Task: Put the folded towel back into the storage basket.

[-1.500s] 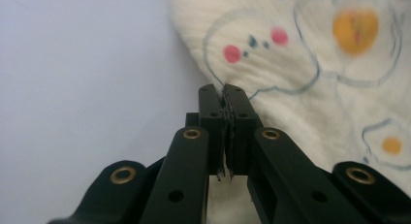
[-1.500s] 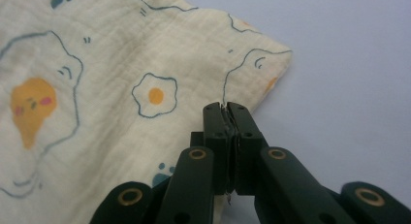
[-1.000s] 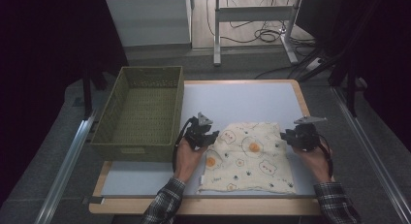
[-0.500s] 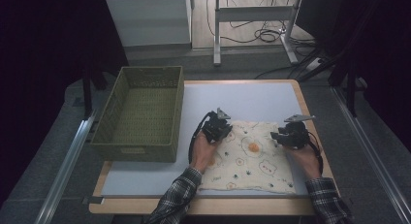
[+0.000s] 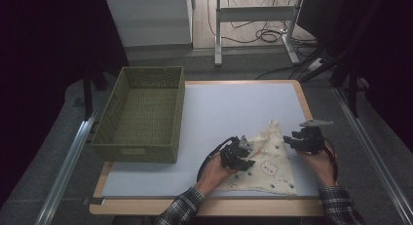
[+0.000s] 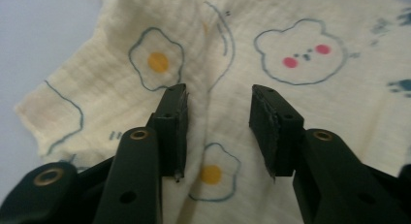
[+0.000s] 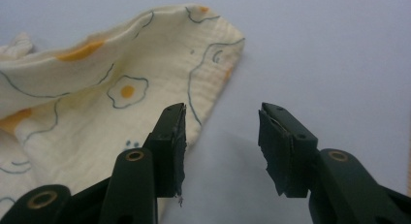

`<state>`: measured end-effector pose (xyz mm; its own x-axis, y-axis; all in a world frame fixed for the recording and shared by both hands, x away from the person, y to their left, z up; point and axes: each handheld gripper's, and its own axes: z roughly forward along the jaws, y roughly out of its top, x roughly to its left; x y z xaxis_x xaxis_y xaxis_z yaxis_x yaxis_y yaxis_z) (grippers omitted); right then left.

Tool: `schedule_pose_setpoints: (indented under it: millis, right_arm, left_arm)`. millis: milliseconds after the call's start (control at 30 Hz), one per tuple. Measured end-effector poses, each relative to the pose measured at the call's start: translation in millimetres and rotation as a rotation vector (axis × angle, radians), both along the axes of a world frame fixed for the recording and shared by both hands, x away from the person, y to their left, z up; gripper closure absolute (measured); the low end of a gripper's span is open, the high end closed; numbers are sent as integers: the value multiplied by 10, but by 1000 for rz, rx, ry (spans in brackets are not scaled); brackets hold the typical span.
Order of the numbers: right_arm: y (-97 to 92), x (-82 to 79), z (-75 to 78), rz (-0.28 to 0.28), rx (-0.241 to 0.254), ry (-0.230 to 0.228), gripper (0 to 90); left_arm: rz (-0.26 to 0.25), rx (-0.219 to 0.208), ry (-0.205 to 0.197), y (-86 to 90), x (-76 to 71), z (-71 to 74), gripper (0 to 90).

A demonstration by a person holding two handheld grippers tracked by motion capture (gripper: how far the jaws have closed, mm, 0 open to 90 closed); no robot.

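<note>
A cream cloth (image 5: 272,161) printed with fried eggs and bear faces lies bunched into a rough triangle on the white mat, near the front right. My left gripper (image 5: 246,154) hovers over its left part. In the left gripper view the jaws (image 6: 218,132) stand apart after just opening; the cloth (image 6: 300,59) lies under the gap, unpinched. My right gripper (image 5: 293,140) sits at the cloth's right edge. Its jaws (image 7: 220,146) have also just been opening; bare mat shows between them, and the cloth's corner (image 7: 121,88) lies beside the left jaw.
An empty green woven basket (image 5: 141,113) stands at the table's left, overhanging the mat. The white mat (image 5: 234,103) stretches bare behind the cloth. A wooden rim (image 5: 304,101) borders the table; metal rails run along both sides on the floor.
The cloth lay flat as a rectangle; its left side has now been carried over to the right, leaving a bunched triangle. My left gripper moved right and nearer the front edge, and both jaws opened.
</note>
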<state>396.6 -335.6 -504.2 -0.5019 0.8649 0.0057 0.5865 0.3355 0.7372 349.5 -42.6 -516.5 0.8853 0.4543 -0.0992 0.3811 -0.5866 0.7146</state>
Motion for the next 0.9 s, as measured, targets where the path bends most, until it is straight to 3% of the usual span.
schedule_pose_setpoints:
  millis: [133,233,300,333,400,433,467,633,700,733,800,833,867,900]
  right_arm:
    - [-95,-29,21,-18,11,-4,521]
    - [-135,-37,39,-28,20,-10,516]
    - [-136,-40,49,-27,22,-11,513]
    - [-129,-41,53,-26,21,-11,512]
    - [-111,-41,58,-19,19,-14,509]
    - [-111,-41,58,-19,19,-14,509]
    - [-91,-39,60,-12,16,-14,507]
    - [-61,-36,42,-5,10,-7,503]
    - [-56,-38,18,-2,5,-1,501]
    - [-56,-38,18,-2,5,-1,501]
    - [-61,-37,3,-2,4,2,501]
    - [-63,-34,-4,-6,5,4,501]
    - [-66,-30,-12,-7,5,5,500]
    - [-64,-32,-13,-6,7,4,500]
  left_arm:
    - [29,-29,-37,186,1,203,501]
    - [99,-25,-80,340,102,323,496]
    - [152,-39,-86,431,215,363,533]
    - [152,-39,-86,431,215,363,550]
    - [212,-64,-65,535,410,372,577]
    - [212,-64,-65,535,410,372,588]
    - [258,-72,-40,580,543,338,591]
    - [306,-63,30,621,735,199,593]
    - [287,-97,80,641,770,116,574]
    - [287,-97,80,641,770,116,573]
    - [265,-123,120,635,769,85,580]
    - [253,-130,137,623,761,80,612]
    - [207,-142,161,567,713,90,673]
    - [207,-142,161,567,713,90,687]
